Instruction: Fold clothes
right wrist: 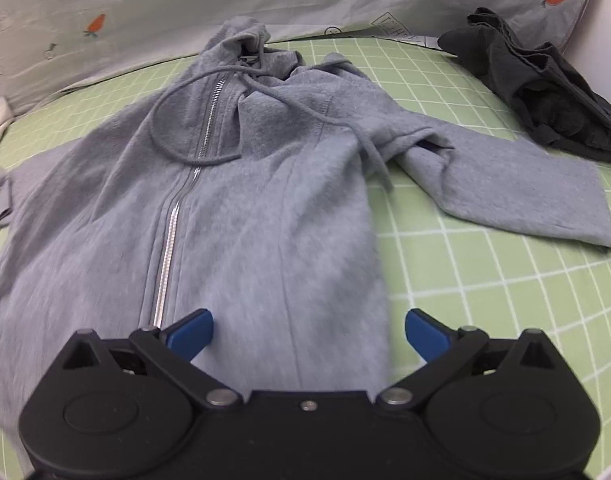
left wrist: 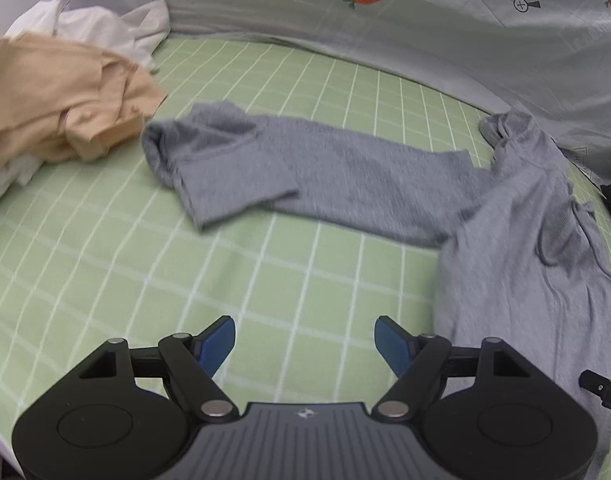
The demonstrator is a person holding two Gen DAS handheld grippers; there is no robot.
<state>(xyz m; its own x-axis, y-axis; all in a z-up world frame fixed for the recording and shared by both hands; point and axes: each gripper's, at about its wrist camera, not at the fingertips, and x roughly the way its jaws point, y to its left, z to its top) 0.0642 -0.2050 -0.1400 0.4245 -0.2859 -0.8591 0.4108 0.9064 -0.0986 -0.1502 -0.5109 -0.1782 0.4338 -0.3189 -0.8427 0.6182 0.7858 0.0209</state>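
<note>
A grey zip-up hoodie [right wrist: 241,208] lies front up on the green checked bed sheet [right wrist: 485,300], hood toward the far side, zipper closed, drawstring looped over the chest. Its right sleeve [right wrist: 517,196] stretches out sideways. In the left wrist view its other sleeve [left wrist: 305,168] lies spread to the left, cuff folded over. My right gripper [right wrist: 309,332] stands open over the hoodie's lower right hem, nothing between its blue pads. My left gripper [left wrist: 305,344] is open above bare sheet [left wrist: 185,272], left of the hoodie's body [left wrist: 525,248].
A beige garment [left wrist: 61,96] lies on a white one [left wrist: 105,28] at the far left. A dark grey garment [right wrist: 545,100] is bunched at the far right. A pale carrot-print quilt [left wrist: 385,32] runs along the far side of the bed.
</note>
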